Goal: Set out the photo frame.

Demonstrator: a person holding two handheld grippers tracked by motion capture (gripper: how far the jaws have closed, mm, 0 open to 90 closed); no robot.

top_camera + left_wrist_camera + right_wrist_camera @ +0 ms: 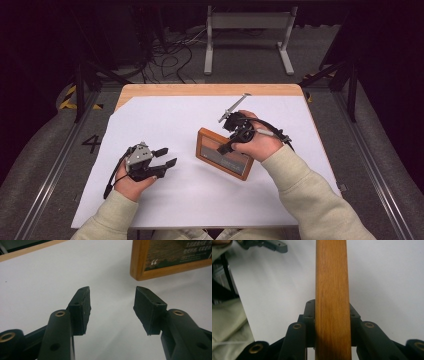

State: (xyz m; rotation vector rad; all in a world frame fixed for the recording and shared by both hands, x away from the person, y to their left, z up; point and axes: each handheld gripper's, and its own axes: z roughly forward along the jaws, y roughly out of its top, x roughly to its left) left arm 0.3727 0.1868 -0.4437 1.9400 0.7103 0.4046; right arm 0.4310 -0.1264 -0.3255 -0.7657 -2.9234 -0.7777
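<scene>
A wooden picture frame [220,156] with a dark print sits at the middle of the white sheet, and my right gripper [231,141] is on its far edge. In the right gripper view the frame's wooden rail [332,277] runs edge-on between the pads [310,312], which press on both sides of it, so my right gripper [332,308] is shut on it. My left gripper [167,156] rests on the sheet to the left of the frame, apart from it. Its jaws stand open with nothing between them [111,298], and the frame's corner [138,265] lies ahead to the right.
A white sheet [200,200] covers most of the wooden table [200,90]. Beyond the far edge are a metal stand [247,22] and loose cables [170,55] on the floor. A sleeve [227,322] and the left gripper [272,245] show in the right gripper view.
</scene>
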